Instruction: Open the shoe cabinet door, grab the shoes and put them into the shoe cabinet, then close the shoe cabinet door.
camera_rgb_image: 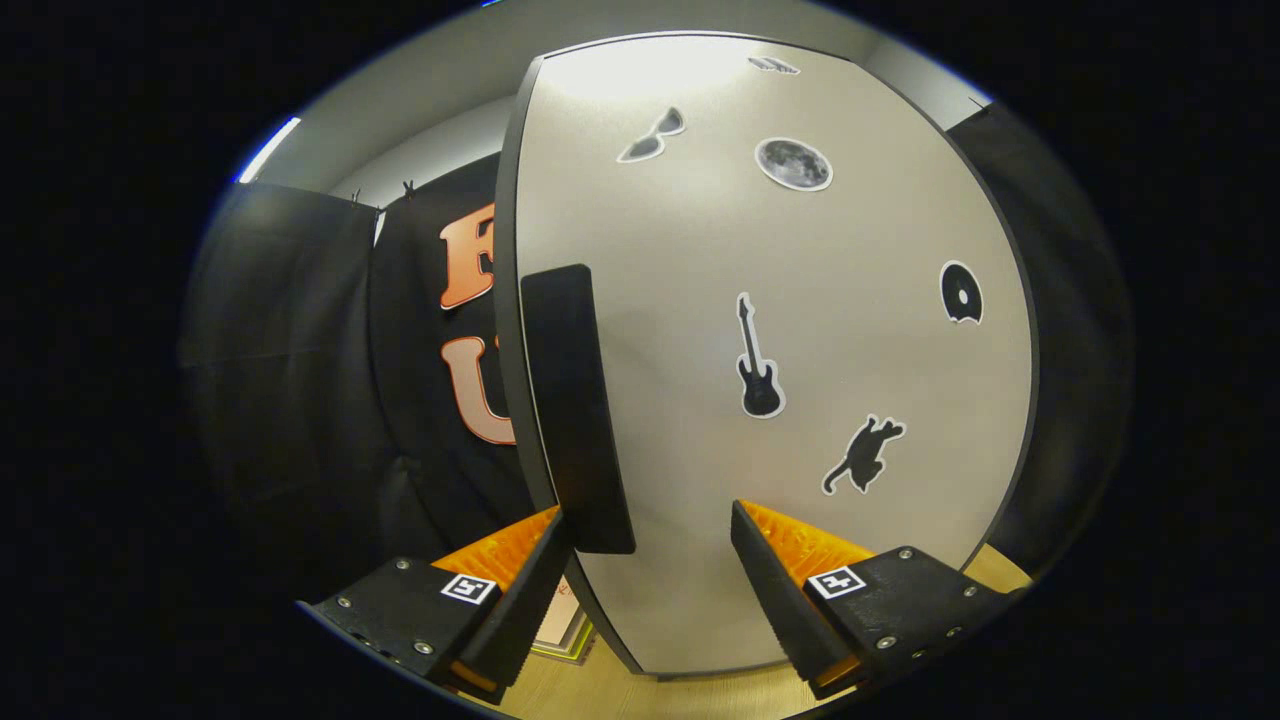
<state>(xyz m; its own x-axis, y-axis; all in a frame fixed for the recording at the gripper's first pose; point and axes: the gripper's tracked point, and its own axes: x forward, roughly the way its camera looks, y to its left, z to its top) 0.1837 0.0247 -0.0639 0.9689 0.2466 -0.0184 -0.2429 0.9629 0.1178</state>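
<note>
Shoe cabinet door (800, 330) stands directly ahead of the claw (650, 580), a pale grey panel with a thin dark edge all around. On its left part there is a long black handle (575, 410), upright, and its lower end comes down between the two fingers, closer to the left finger (520, 590). The right finger (775, 590) is in front of the flat face of the door. The claw is wide apart; I cannot tell whether either finger touches the handle or the door.

Left edge of the door is free: beyond it only the black cloth wall (300, 400) of the booth hangs, with open room between. On the right edge a narrow dark strip remains before the cloth on that side. Under the lower edge of the door the light wooden floor (620, 690) shows.

Door carries several black stickers: a guitar (758, 360) near the middle, a cat (865, 455) lower right of it, a bitten disc (961, 292) toward the right edge, a moon (793, 164) and sunglasses (652, 136) higher up. No readable writing is on them. Each finger base bears a small square marker (468, 588) with a black-and-white pattern.
</note>
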